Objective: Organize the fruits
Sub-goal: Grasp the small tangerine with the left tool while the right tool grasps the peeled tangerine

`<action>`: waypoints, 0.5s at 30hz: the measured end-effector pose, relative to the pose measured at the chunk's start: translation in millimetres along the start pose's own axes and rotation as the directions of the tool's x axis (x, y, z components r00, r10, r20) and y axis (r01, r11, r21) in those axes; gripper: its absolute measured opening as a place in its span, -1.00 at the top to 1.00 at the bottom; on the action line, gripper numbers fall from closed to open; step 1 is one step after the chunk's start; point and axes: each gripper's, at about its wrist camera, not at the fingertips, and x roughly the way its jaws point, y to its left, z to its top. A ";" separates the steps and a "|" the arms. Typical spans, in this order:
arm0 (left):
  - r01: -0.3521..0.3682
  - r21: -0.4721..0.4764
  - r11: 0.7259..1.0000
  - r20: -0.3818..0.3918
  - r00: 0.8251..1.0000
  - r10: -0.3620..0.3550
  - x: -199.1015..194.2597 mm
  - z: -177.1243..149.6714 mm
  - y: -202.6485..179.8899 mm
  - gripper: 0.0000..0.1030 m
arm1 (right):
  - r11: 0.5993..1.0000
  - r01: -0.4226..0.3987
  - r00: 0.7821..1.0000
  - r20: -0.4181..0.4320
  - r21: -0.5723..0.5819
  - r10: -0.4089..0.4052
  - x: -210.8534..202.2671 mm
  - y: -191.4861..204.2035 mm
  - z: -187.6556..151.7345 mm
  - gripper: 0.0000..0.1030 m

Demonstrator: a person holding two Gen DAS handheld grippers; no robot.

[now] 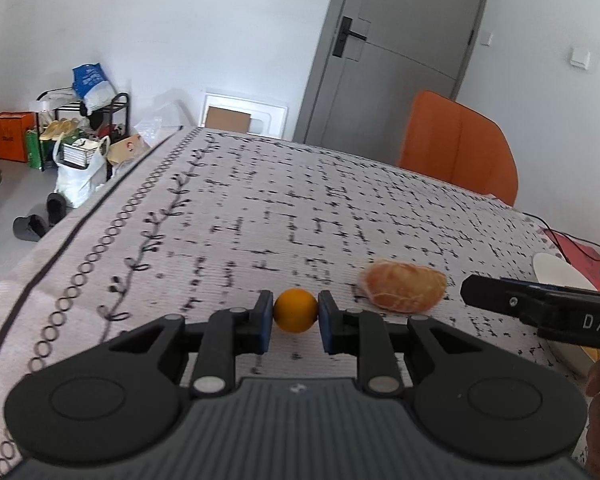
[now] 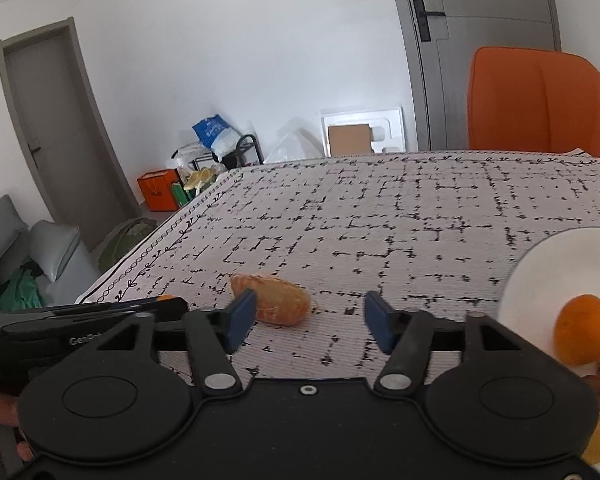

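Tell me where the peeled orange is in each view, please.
Left wrist: the peeled orange lies on the tablecloth, right of the left gripper, which grips a small fruit.
Right wrist: the peeled orange lies lower centre, partly behind one finger of the open right gripper.
Shared landmark: the orange chair.

Counter [image 2: 420, 208] covered by a white cloth with black broken-line pattern and a chain-and-vine border. Lying directly on it: a peeled citrus piece [image 2: 274, 300], and a white plate [image 2: 548, 264] at the right edge holding whole oranges [image 2: 582, 330].
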 end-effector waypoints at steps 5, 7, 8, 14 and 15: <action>-0.013 -0.023 1.000 0.010 1.000 0.013 -5.6 0.6 14.2 0.56 | 1.000 -0.018 1.000 -0.019 -0.017 0.018 8.8 13.3 -1.4 -0.26; -0.015 -0.031 0.999 0.013 1.000 0.015 -7.7 0.4 19.4 0.56 | 1.000 -0.019 0.999 -0.028 -0.023 0.019 12.5 17.7 -2.8 -0.26; -0.016 -0.035 0.999 0.015 1.000 0.016 -8.2 0.3 21.6 0.56 | 1.000 -0.019 0.999 -0.033 -0.025 0.018 14.1 19.5 -3.6 -0.26; -0.023 -0.065 0.998 0.021 0.999 0.025 -12.3 -1.8 36.0 0.56 | 0.999 -0.022 0.998 -0.057 -0.030 0.020 26.7 29.5 -4.0 -0.26; -0.025 -0.072 0.997 0.021 0.999 0.027 -13.1 -2.0 38.9 0.56 | 0.999 -0.023 0.998 -0.060 -0.034 0.021 29.2 32.0 -4.0 -0.26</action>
